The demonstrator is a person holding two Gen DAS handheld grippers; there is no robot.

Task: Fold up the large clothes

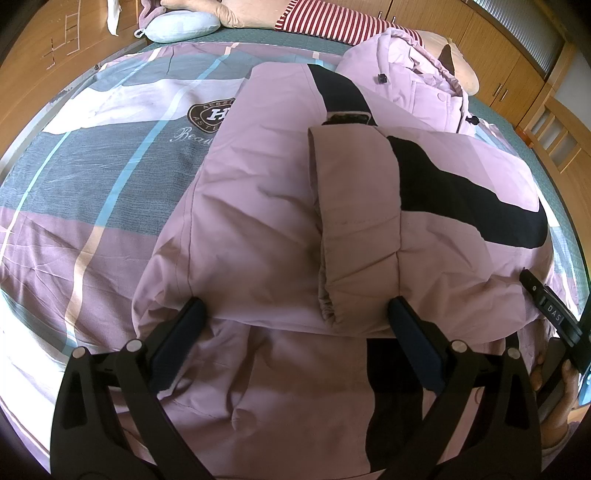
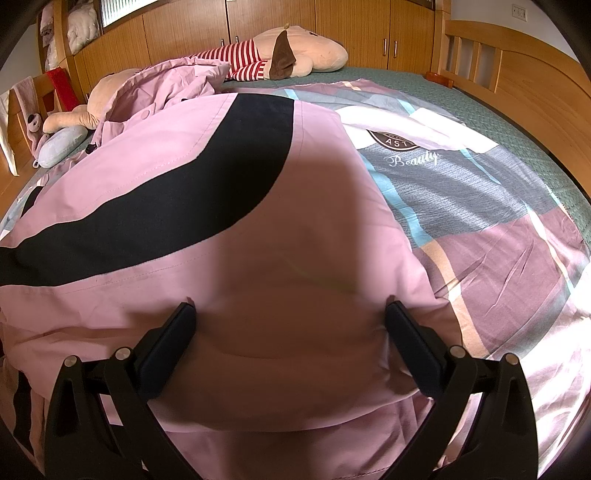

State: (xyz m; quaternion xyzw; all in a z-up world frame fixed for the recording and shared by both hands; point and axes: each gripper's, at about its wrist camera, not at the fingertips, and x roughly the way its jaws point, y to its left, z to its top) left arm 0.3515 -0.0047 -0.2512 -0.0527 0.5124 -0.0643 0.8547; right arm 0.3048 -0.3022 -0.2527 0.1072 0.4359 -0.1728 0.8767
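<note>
A pink jacket [image 1: 266, 192] with broad black bands lies partly folded in the middle of the bed, on a checked quilt [image 1: 92, 184] of grey, mauve and white with pale blue stripes. One sleeve [image 1: 354, 221] is laid back over the body of the jacket, its cuff pointing toward the near edge of the bed. The hood and collar end is bunched toward the far edge, close to a plush toy [image 2: 295, 55] in a red-and-white striped top and a light blue neck pillow [image 1: 177, 26].

The left gripper [image 1: 297, 310] has its jaws spread wide apart, the tips at the folded near edge of the jacket, gripping nothing. The right gripper [image 2: 290, 314] is likewise wide apart, its tips against the puffed pink fabric on the jacket's right side, with no cloth pinched between them. Wooden cupboards [image 2: 277, 26] stand behind the bed
</note>
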